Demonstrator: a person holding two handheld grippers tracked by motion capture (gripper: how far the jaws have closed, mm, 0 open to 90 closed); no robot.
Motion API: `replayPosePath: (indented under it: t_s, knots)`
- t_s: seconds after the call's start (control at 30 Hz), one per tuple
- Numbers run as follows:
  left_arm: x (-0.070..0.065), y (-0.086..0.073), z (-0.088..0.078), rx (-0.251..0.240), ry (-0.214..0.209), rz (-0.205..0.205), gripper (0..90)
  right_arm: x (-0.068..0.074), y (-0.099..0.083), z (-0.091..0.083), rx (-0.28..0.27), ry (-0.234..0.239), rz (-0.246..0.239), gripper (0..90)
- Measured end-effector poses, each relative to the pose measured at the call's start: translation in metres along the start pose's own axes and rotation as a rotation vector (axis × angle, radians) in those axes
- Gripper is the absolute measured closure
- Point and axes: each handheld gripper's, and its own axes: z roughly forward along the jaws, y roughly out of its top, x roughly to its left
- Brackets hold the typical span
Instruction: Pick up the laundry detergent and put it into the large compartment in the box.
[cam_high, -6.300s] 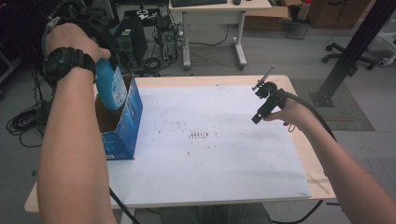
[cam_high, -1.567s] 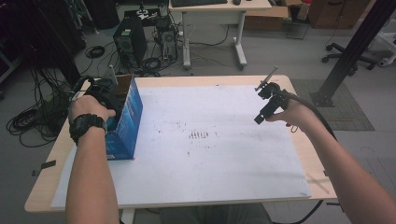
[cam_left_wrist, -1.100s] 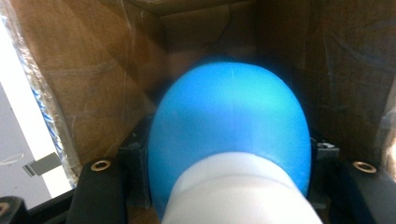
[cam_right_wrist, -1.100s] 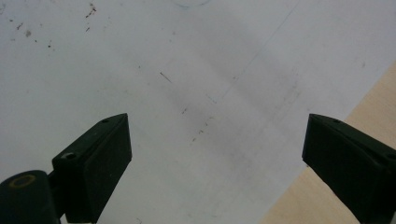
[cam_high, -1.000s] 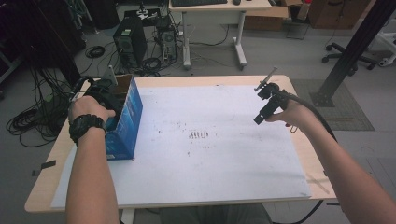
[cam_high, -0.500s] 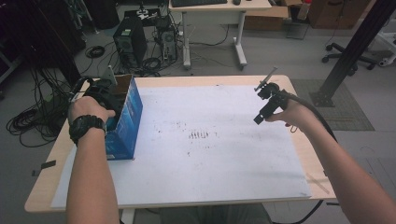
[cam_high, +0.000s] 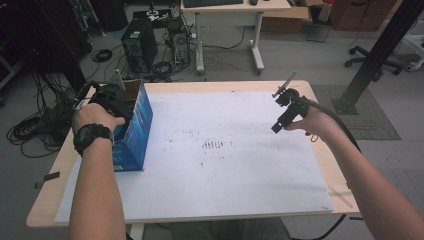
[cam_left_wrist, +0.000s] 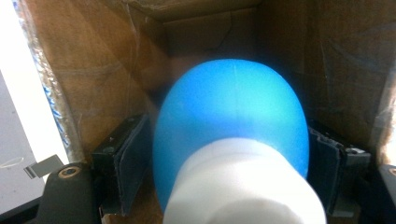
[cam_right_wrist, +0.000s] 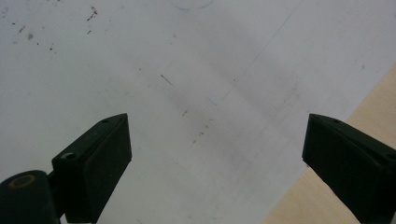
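A blue bottle (cam_left_wrist: 231, 112) with a white cap (cam_left_wrist: 243, 191) sits inside the blue cardboard box (cam_high: 136, 135), against its brown inner walls (cam_left_wrist: 93, 70). My left gripper (cam_left_wrist: 224, 154) reaches down into the box (cam_high: 107, 100) with the bottle between its jaws. The jaws have just been opening, and the left pad (cam_left_wrist: 126, 158) now stands slightly off the bottle. My right gripper (cam_high: 277, 127) hovers over the white sheet (cam_high: 225, 165) at the table's right. In the right gripper view it (cam_right_wrist: 215, 135) is open wide with nothing between its fingers.
The white sheet (cam_right_wrist: 140, 70) covers most of the wooden table (cam_high: 330, 150), and the wood shows at its right edge (cam_right_wrist: 336, 196). The box stands at the table's left edge. Beyond the table are a computer tower (cam_high: 137, 40), cables and a desk (cam_high: 230, 20).
Since the oldest frame my left hand has come down from above the box, taking the blue bottle into it. Over the last second neither hand has visibly shifted.
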Motion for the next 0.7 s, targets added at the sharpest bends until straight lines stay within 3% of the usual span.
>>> replayPosePath:
  t_s: [0.7]
  knots:
    - [-0.002,-0.001,-0.015,-0.010,0.031,-0.017,20.3,0.000,0.001,0.000,-0.002,0.004,-0.002,7.9]
